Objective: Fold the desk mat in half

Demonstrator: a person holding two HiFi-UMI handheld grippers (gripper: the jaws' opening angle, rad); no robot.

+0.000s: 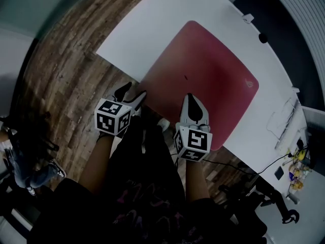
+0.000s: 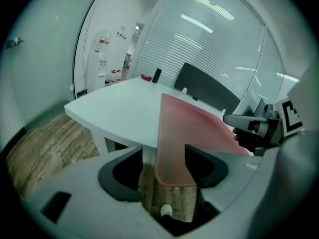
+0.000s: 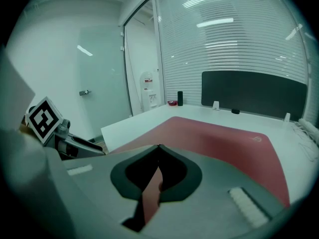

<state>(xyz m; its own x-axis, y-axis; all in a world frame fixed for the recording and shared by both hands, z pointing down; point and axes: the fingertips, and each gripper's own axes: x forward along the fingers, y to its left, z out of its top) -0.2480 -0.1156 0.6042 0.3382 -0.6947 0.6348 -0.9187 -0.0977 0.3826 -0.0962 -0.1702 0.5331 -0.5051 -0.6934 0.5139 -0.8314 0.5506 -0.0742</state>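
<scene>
The left claw (image 1: 133, 93) stands wide open at the near left corner of the desk mat (image 1: 203, 72). That corner overhangs the near edge of the white worktop (image 1: 152, 19) and sits loose in the gap between the jaws, with no pad clamping it. The right claw (image 1: 193, 105) is clenched on the mat's near edge, further right, with a strip of red pinched between its closed jaws. The rest of the mat lies flat and unfolded on the worktop.

Red desk mat (image 1: 203, 75) on white table (image 1: 152, 19)
Its near edge lies along the table's edge, at the left gripper (image 1: 133, 92) and right gripper (image 1: 192, 104).
</scene>
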